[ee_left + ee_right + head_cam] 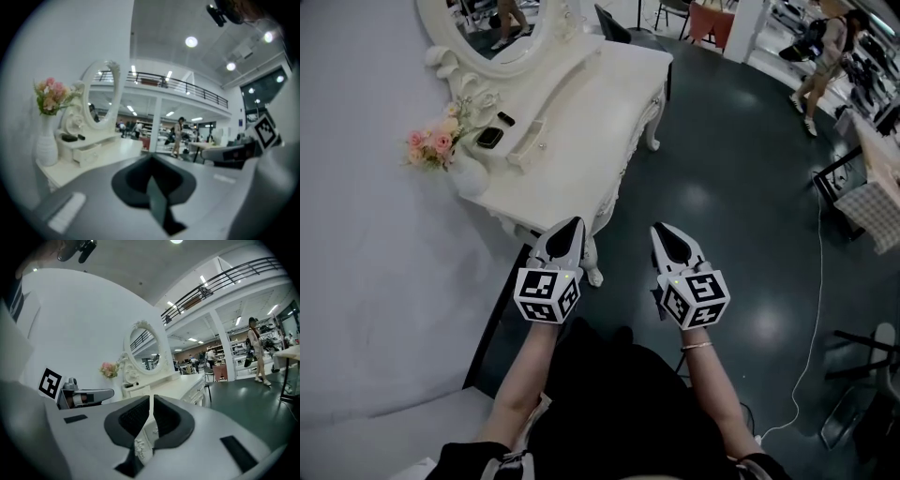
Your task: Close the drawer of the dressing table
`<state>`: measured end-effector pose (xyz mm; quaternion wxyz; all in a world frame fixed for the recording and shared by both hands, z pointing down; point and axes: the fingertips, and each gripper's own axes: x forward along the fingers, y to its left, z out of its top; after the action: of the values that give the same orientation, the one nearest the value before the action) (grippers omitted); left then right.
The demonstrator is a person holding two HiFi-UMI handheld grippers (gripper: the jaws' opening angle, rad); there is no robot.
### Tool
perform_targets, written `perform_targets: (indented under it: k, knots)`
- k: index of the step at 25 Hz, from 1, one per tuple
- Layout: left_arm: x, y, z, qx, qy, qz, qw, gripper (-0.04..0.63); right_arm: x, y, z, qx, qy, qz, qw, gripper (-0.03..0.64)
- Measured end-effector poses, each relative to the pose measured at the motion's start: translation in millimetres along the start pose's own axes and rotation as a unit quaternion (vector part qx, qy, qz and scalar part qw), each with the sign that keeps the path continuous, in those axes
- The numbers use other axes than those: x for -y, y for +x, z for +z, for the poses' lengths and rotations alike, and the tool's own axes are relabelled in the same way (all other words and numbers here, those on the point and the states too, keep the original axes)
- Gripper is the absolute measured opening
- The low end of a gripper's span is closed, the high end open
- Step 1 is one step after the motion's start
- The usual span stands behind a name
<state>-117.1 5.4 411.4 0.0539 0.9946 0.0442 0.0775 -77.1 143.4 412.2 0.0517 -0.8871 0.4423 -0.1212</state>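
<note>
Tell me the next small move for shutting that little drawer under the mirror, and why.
Probably carry the left gripper forward toward the front of the small drawer. The drawer stands pulled out on the dressing table, and both grippers hang short of it, touching nothing. The left one is nearer to it than the right gripper, and its jaws are together, which suits a push.
</note>
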Motion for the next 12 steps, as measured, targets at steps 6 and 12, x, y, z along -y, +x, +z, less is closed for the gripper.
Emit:
perform_targets:
  k: [6, 12]
  knots:
    - [27.9, 26.8, -4.0, -0.006, 0.008, -0.033, 0.9994, 0.006, 46.1, -24.7, -3.7, 0.004, 0.02, -0.047, 0.999, 0.006]
    - [44.2, 52.1, -7.8, -0.013, 0.013, -0.054, 0.9984, 0.006, 80.5, -37.0, -11.5, -0.002, 0.035, -0.076, 0.997, 0.063]
